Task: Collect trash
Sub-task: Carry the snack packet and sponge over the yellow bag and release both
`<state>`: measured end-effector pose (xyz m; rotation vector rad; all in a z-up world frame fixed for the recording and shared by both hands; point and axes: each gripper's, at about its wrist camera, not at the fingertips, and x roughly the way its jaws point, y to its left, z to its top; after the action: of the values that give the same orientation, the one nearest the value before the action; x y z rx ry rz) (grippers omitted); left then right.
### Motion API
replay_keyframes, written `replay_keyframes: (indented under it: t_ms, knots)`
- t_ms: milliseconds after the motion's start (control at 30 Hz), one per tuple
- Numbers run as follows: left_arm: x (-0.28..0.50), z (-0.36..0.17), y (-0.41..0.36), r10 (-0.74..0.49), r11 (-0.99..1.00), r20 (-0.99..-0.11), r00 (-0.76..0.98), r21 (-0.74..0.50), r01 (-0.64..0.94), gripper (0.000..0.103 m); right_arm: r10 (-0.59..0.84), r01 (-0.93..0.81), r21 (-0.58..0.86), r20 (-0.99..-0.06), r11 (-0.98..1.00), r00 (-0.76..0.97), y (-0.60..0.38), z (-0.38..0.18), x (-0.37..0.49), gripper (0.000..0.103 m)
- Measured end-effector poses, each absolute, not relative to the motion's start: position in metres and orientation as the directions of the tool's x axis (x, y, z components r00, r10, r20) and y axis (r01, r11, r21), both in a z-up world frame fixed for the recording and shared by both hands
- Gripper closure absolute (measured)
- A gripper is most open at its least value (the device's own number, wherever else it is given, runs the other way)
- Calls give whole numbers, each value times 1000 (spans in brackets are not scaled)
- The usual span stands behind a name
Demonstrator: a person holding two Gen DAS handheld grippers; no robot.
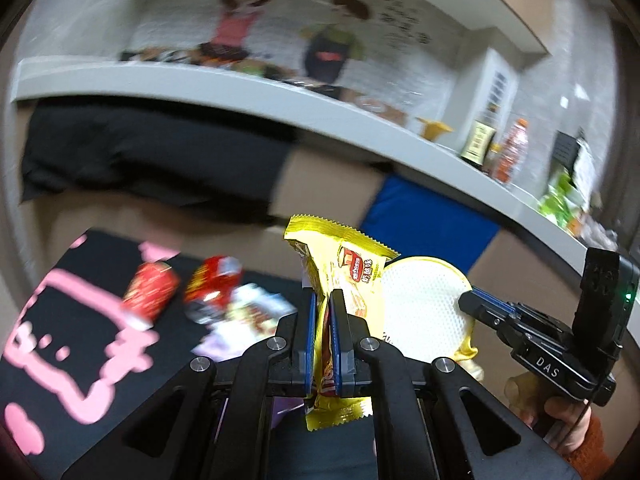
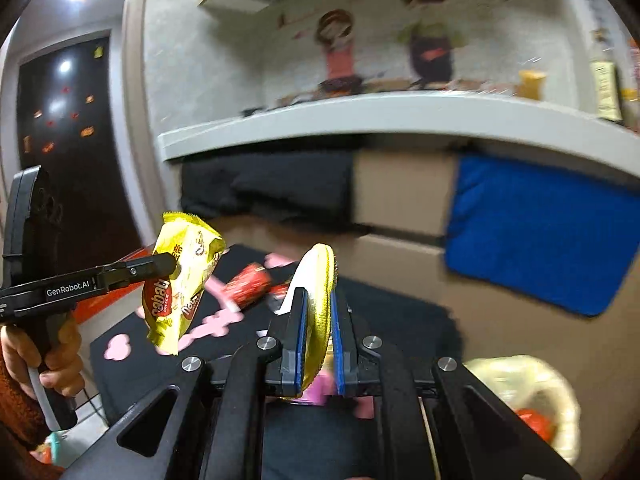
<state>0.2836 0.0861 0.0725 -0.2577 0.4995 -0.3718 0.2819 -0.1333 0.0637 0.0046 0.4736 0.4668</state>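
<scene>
1. We had the left gripper (image 1: 323, 336) pinched on a yellow wafer wrapper (image 1: 340, 276), held upright in the air above the black mat (image 1: 60, 360), with its crimped top standing well clear of the pads.
2. We had the right gripper (image 2: 320, 344) pressed onto a round gold-rimmed lid (image 2: 318, 308), gripped edge-on; in the left wrist view the lid's white face (image 1: 420, 312) sat just beside the wrapper.
3. We judged the wrapper likeliest to slip: it was thin, glossy film, held only across a narrow band, and a quick swing could have pulled it free.
4. We thought the lid could swivel between the pads, since it was held by its thin edge alone.
5. We saw that the two held pieces were close together, so they might have knocked each other on the way to the bag.
6. The pale trash bag (image 2: 532, 396) lay low at the right and looked slack-mouthed; a drop from this height could have missed it.
7. Our count: two grippers, one wrapper held, one lid held, one bag with something red inside.
8. On the mat we counted one red can (image 1: 150, 296), one red packet (image 1: 212, 280) and one pale crumpled wrapper (image 1: 248, 320); blur hid any more.
</scene>
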Motion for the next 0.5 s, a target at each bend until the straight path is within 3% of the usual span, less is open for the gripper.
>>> replay_keyframes:
  t_ms: [333, 500]
  knots:
    - [310, 86, -52, -525, 850, -384, 760, -282, 445, 96, 260, -232, 117, -388, 966, 884, -262, 75, 260, 93]
    - [324, 66, -100, -577, 817, -431, 694, -297, 495, 96, 199, -154, 141, -399, 978, 895, -305, 62, 258, 93]
